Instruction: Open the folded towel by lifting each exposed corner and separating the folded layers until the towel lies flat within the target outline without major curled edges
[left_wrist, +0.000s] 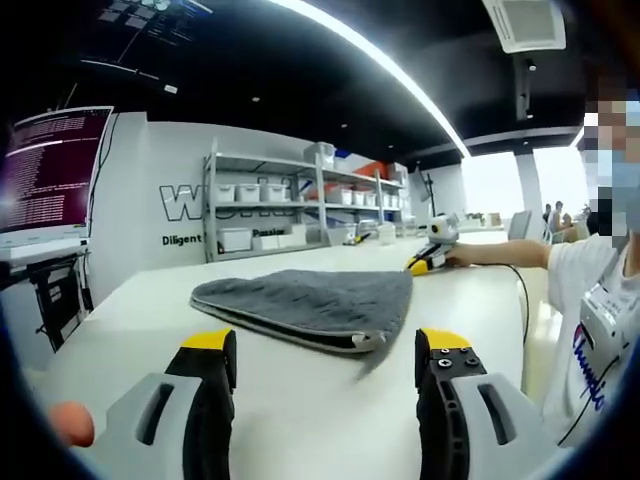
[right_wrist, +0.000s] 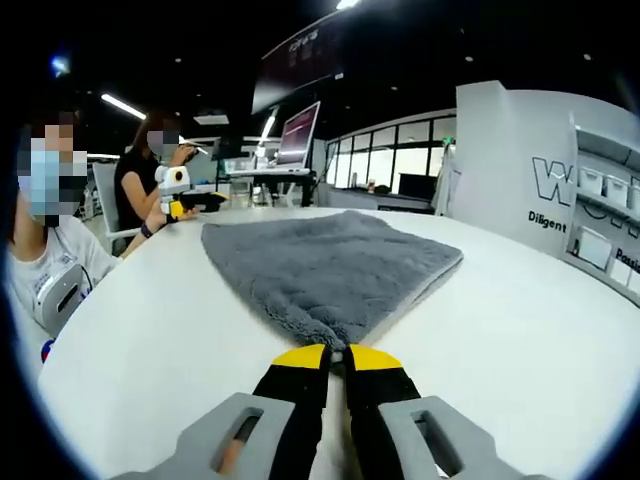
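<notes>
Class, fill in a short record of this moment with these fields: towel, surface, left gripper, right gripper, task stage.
towel: grey towel, still folded, layered edge visible
surface: white table
left gripper: left gripper, fingers apart, short of the towel's near corner, not touching it
right gripper: right gripper, fingers together at the towel's near corner, apparently pinching it
task stage: unfolding not yet done

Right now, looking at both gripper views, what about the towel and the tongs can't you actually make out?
- Right gripper view: the right tongs stand closed at the towel corner; whether fabric is pinched between them is hidden by the yellow tips.
- Left gripper view: the towel's far edge is hidden behind its own bulk; the layer count is unclear.
- Both views: no target outline can be made out on the table.
</notes>
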